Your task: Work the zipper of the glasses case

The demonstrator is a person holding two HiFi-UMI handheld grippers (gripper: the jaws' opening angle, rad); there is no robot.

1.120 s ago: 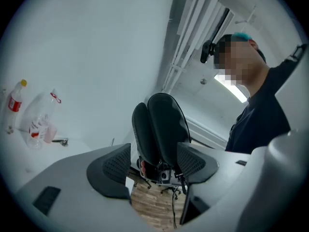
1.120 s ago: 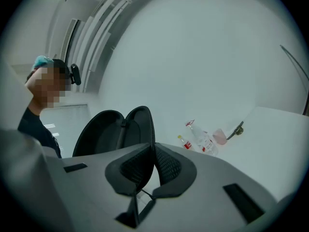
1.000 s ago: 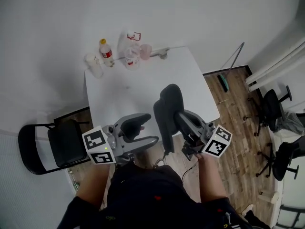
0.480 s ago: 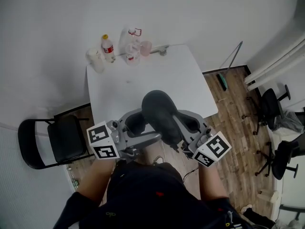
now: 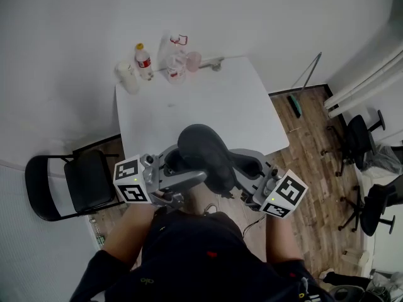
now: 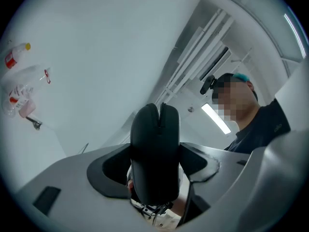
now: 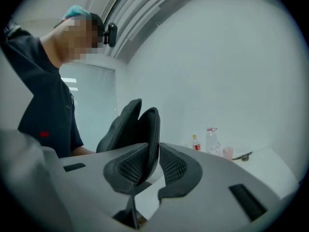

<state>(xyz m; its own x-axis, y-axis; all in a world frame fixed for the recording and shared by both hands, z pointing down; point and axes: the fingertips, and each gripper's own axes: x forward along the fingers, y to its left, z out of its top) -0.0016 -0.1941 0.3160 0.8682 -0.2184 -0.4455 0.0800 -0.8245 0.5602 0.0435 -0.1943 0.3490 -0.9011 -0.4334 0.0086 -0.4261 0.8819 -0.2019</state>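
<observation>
The black glasses case (image 5: 204, 158) hangs in the air in front of the person, between both grippers. In the left gripper view the case (image 6: 155, 149) stands on end with its zipper seam toward the camera. My left gripper (image 6: 155, 164) has just been closing, and its wide-set pads (image 6: 108, 170) press on both sides of the case. In the right gripper view the case (image 7: 145, 124) gapes, its two shells splayed apart. My right gripper (image 7: 153, 151) has just been opening a little. One shell's zippered rim is still pinched between its nearly closed pads (image 7: 130, 166).
A white table (image 5: 208, 99) stands ahead, with bottles (image 5: 143, 61) and a cup at its far edge. A black folding chair (image 5: 82, 184) is at the left. Office chairs (image 5: 356, 143) stand on the wooden floor at the right.
The case, held upright by the right gripper alone, has swung left and tipped over into the left gripper's jaws. Both grippers have drawn together around it.
</observation>
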